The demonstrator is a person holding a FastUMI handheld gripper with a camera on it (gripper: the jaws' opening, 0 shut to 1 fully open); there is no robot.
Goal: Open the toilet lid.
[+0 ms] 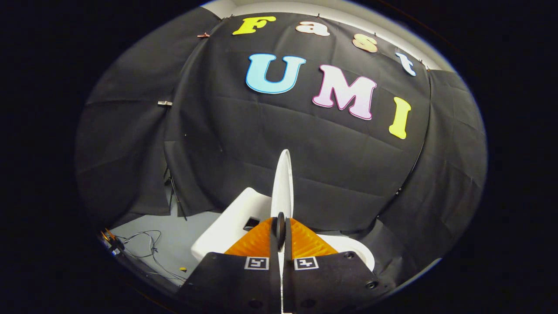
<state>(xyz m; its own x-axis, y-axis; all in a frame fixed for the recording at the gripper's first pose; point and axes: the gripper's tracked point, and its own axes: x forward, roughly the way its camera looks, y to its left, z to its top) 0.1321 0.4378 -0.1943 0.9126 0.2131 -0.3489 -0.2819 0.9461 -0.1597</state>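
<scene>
gripper [281, 226] clamped on the toilet lid [283, 187], both fingers pressing its thin edge from either side. lid raised upright, seen edge-on, rising straight ahead beyond the fingertips against the black cloth wall [244, 131]. toilet [231, 218] mostly hidden behind the fingers; tank to the left, bit of seat rim [359, 250] to the right. bowl interior blocked, contents unreadable. dark recess on the tank top, probably the flush button. loose cables [148, 244] on the grey floor [183, 237] further left, partly cut off.
</scene>
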